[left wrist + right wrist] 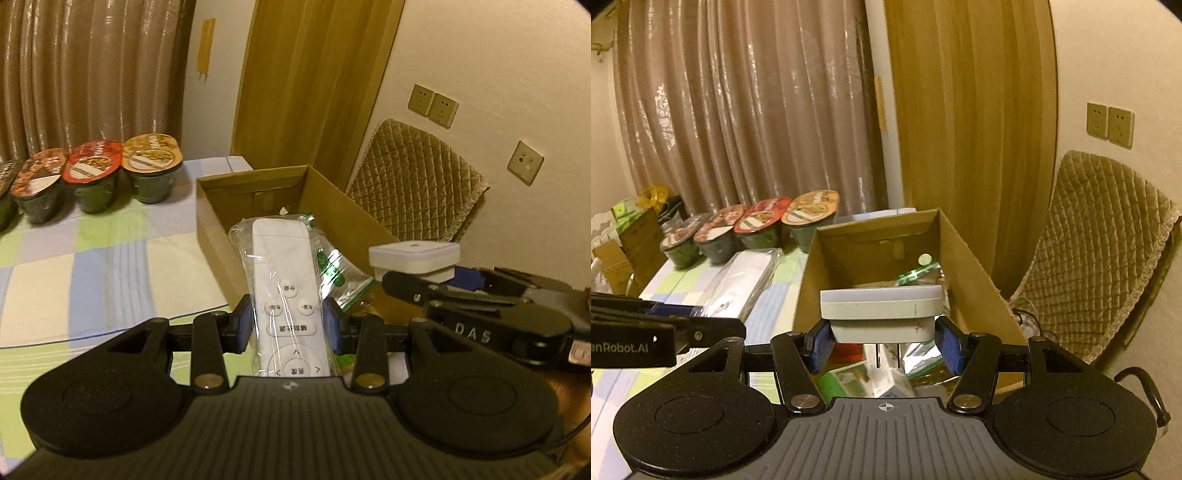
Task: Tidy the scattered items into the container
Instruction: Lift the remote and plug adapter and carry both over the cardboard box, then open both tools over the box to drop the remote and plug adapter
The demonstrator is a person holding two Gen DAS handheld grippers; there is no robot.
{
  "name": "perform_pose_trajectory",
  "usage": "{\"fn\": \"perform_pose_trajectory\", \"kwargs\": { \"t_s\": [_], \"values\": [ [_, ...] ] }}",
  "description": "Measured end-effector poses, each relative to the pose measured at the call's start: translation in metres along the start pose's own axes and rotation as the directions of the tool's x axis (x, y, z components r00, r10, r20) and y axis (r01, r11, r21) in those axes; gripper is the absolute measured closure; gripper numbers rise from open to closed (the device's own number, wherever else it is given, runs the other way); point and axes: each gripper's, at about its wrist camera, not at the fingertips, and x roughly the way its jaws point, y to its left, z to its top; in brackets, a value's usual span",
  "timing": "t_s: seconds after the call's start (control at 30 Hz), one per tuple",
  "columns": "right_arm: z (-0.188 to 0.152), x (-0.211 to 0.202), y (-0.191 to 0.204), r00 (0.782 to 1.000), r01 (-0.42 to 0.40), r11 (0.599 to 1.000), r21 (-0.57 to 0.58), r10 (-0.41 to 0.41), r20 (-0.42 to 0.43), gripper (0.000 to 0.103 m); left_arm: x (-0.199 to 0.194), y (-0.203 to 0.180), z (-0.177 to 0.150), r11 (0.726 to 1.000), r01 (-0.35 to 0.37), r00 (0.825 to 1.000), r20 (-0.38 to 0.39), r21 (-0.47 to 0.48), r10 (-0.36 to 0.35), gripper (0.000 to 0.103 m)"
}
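White remote control [288,291] in clear plastic wrap clamped between the pads of the left gripper [288,325], held above the near edge of the cardboard box [218,225] at 12 o'clock, white plug adapter [881,310] gripped by the right gripper [882,341] over the box interior, four lidded noodle cups [151,173] seen at 10 o'clock on the checked cloth [92,266].

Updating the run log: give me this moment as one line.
left claw: shut on bagged remote | right claw: shut on white plug adapter | both held above cardboard box | neither released

left gripper [288,325] clamps a bagged white remote [286,291] — just before the cardboard box [332,206].
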Motion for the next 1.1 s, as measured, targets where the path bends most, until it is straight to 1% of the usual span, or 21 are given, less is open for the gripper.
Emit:
{"fn": "perform_pose_trajectory", "kwargs": {
  "t_s": [0.17, 0.33, 0.53, 0.7, 0.83, 0.87, 0.9, 0.93, 1.1],
  "values": [
    [0.0, 0.008, -0.01, 1.0, 0.018, 1.0, 0.017, -0.018, -0.009, 0.042, 0.021, -0.001, 0.008, 1.0, 0.02, 1.0, -0.017, -0.016, -0.02, 0.069],
    [-0.001, 0.015, -0.018, 0.999, 0.046, 0.998, 0.044, -0.045, -0.031, 0.042, 0.042, -0.006, 0.016, 1.0, 0.028, 0.999, -0.028, -0.01, -0.028, 0.069],
    [0.0, 0.02, -0.027, 0.998, 0.058, 0.997, 0.059, -0.055, -0.042, 0.042, 0.064, -0.009, 0.022, 0.999, 0.036, 0.999, -0.04, -0.016, -0.037, 0.069],
    [-0.001, 0.025, -0.033, 0.997, 0.062, 0.996, 0.061, -0.059, -0.05, 0.042, 0.079, -0.007, 0.026, 0.999, 0.031, 0.999, -0.043, -0.042, -0.033, 0.069],
    [-0.001, 0.028, -0.033, 0.997, 0.058, 0.997, 0.053, -0.055, -0.053, 0.042, 0.085, -0.006, 0.029, 0.999, 0.004, 0.999, -0.032, -0.052, -0.005, 0.069],
    [-0.001, 0.029, -0.033, 0.997, 0.057, 0.997, 0.05, -0.054, -0.054, 0.042, 0.087, -0.006, 0.031, 0.998, -0.007, 1.0, -0.03, -0.059, 0.005, 0.067],
    [-0.001, 0.03, -0.033, 0.997, 0.056, 0.997, 0.048, -0.053, -0.055, 0.042, 0.088, -0.005, 0.031, 0.998, -0.012, 1.0, -0.028, -0.064, 0.01, 0.061],
    [-0.001, 0.03, -0.033, 0.997, 0.056, 0.997, 0.048, -0.053, -0.056, 0.042, 0.088, -0.004, 0.032, 0.998, -0.013, 1.0, -0.024, -0.066, 0.011, 0.059],
    [-0.002, 0.034, -0.036, 0.997, 0.057, 0.997, 0.052, -0.053, -0.06, 0.042, 0.085, 0.003, 0.029, 0.998, -0.025, 1.0, -0.018, -0.064, 0.024, 0.059]
  ]
}}
